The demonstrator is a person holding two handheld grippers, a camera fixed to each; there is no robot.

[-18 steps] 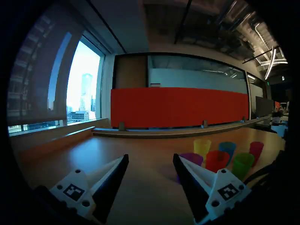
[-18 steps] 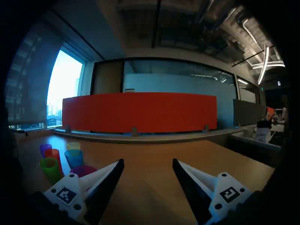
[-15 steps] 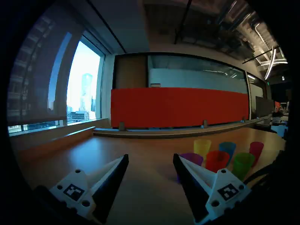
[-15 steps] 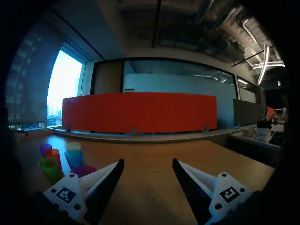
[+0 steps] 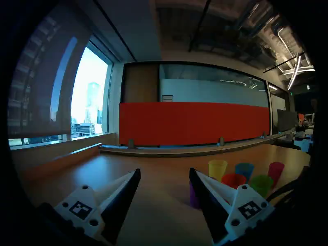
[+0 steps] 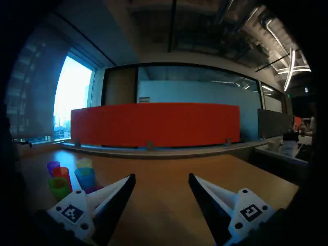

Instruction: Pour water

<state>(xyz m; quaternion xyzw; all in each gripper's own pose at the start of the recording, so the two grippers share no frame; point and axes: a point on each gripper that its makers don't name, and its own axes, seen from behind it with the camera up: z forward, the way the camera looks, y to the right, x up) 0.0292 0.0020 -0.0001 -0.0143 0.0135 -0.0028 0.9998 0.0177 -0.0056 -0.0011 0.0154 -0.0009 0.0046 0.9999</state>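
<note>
**Left gripper view**
- Claw: left gripper (image 5: 164,172), white-and-black fingers spread apart with nothing between them, low over the table.
- Surface: brown wooden table (image 5: 160,162), glossy.
- Cups: six translucent cups standing upright in a tight group on the table, right of centre.
- Back row: yellow plastic cup (image 5: 217,169), blue plastic cup (image 5: 244,169), pink plastic cup (image 5: 275,172).
- Front row: orange plastic cup (image 5: 233,179), green plastic cup (image 5: 261,184).
- Nearest: purple plastic cup (image 5: 193,195), partly hidden behind the right-hand finger.
- Contents: cannot tell.
- Background: red partition panel (image 5: 192,123) along the far table edge, bright window (image 5: 86,106) on the left.

**Right gripper view**
- Claw: right gripper (image 6: 162,176), fingers apart and gripping nothing, low over the wooden table (image 6: 164,164).
- Cups: the same group, at far left on the table.
- Far: purple plastic cup (image 6: 53,167), yellow plastic cup (image 6: 83,162).
- Middle: orange plastic cup (image 6: 62,174), blue plastic cup (image 6: 85,177).
- Near: green plastic cup (image 6: 59,187). The pink plastic cup (image 6: 93,189) is mostly hidden behind the left-hand finger.
- Background: red partition panel (image 6: 156,125), window (image 6: 71,98).
</note>
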